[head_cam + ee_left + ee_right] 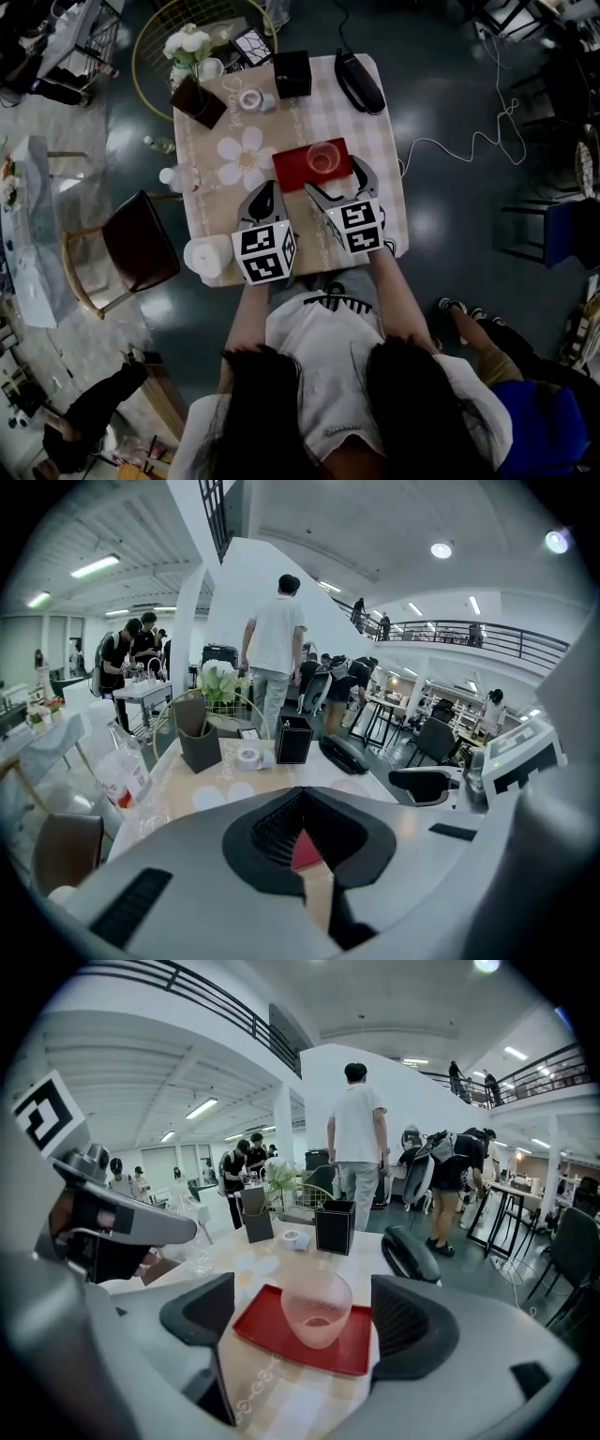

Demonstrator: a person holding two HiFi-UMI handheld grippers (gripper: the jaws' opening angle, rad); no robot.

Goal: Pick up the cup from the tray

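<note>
A clear dimpled cup (322, 157) (317, 1309) stands upright on a red tray (292, 167) (272, 1327) near the middle of the checked table. My right gripper (336, 180) (307, 1316) is open, its jaws spread wide on either side of the cup's near face, with the pads (202, 1312) apart from the glass. My left gripper (265, 190) (305, 841) hovers just left of the tray's near corner with its jaws together and nothing held. A sliver of the red tray (302, 852) shows through its pads.
At the table's far end stand a black box (292, 73), a black handset (359, 81), a tape roll (251, 99), a dark pen holder (198, 101) and flowers (192, 42). A plastic bottle (178, 176) and a white roll (208, 255) line the left edge. A brown chair (141, 242) stands at the left.
</note>
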